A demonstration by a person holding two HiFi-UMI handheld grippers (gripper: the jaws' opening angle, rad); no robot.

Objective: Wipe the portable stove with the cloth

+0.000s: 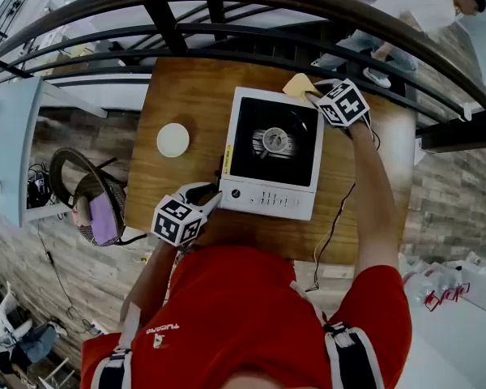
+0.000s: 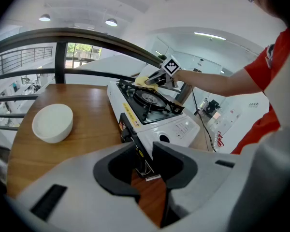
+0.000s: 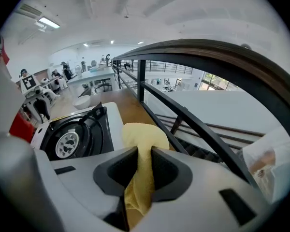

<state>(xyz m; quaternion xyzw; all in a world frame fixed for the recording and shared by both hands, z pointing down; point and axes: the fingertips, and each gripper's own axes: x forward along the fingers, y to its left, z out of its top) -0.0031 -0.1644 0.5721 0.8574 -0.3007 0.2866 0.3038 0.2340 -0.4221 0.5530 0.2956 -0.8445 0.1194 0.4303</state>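
Right gripper (image 3: pixel 144 170): jaws closed on a narrow fold of the yellow cloth (image 3: pixel 145 134). The bulk is bunched just ahead of the tips and a tail hangs below them. The stove (image 3: pixel 113 124) lies left of these jaws, so the cloth sits at its far right corner, at the white rim, not on the black burner pan (image 3: pixel 67 141). Left gripper (image 2: pixel 145 153): jaws drawn together on the thin near-left edge of the stove, apparently to steady it. A white bowl (image 2: pixel 52 123) stands well off to the left of those jaws on the table (image 1: pixel 186 96). Wiping judged barely begun. Risks:
1. The grip is on one fold only, so drag across the pan could pull the cloth free.
2. The raised pot-support prongs could snag the loose bulk.
3. The left hold is on a slim edge, so a hard sideways stroke could slip it and let the stove slide.
4. The railing (image 3: pixel 183 115) runs close to the right of the right jaws, so a wide stroke could hit it.
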